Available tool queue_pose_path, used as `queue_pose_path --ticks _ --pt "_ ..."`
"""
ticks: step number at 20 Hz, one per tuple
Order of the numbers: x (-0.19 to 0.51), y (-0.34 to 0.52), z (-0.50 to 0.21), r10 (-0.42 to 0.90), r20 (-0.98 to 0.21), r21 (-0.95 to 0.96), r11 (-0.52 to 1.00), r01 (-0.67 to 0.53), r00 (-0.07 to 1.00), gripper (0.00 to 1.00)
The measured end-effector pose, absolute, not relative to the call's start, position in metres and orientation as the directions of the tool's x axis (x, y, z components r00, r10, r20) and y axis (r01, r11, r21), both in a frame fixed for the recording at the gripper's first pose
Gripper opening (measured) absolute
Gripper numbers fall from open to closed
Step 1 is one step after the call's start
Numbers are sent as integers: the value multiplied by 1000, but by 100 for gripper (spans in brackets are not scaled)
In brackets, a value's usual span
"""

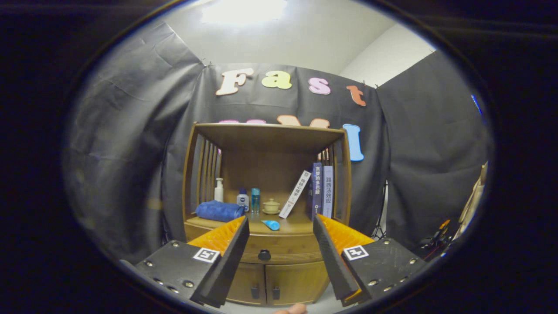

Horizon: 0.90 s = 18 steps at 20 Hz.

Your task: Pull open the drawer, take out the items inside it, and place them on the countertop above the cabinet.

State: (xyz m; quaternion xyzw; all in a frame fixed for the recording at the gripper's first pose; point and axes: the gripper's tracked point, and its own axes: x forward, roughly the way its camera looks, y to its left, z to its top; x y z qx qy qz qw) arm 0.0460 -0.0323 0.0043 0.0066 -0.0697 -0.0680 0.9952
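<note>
A wooden cabinet (266, 174) stands ahead of me with a shut drawer (287, 249) under its countertop (296, 226). A dark round knob (264, 255) sits on the drawer front, between my fingers and some way beyond them. My gripper (281, 229) is open with nothing between its fingers (231, 257). On the countertop lie a folded blue towel (219, 210) and a small blue tube (271, 224). Whatever is inside the drawer is hidden.
At the back of the countertop stand a white pump bottle (219, 190), two small bottles (248, 199), a lidded cup (271, 206) and leaning books (314, 190). Two small doors (274, 283) sit below the drawer. Slatted sides and a top board enclose the shelf. Stands and gear (440, 235) are at the right.
</note>
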Motion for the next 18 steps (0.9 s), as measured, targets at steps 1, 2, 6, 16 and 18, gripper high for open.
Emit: queue_pose_path --ticks 1,2,6,16,18 --pt "60 -26 -2 -125 125 33 992 122 984 88" --pt "72 -19 -7 -99 119 46 994 94 988 88" --pt "129 7 -40 -5 73 100 995 -2 997 88" --pt "224 6 -155 16 -158 274 961 29 987 88" --pt "239 3 -174 14 -200 284 958 45 980 84"
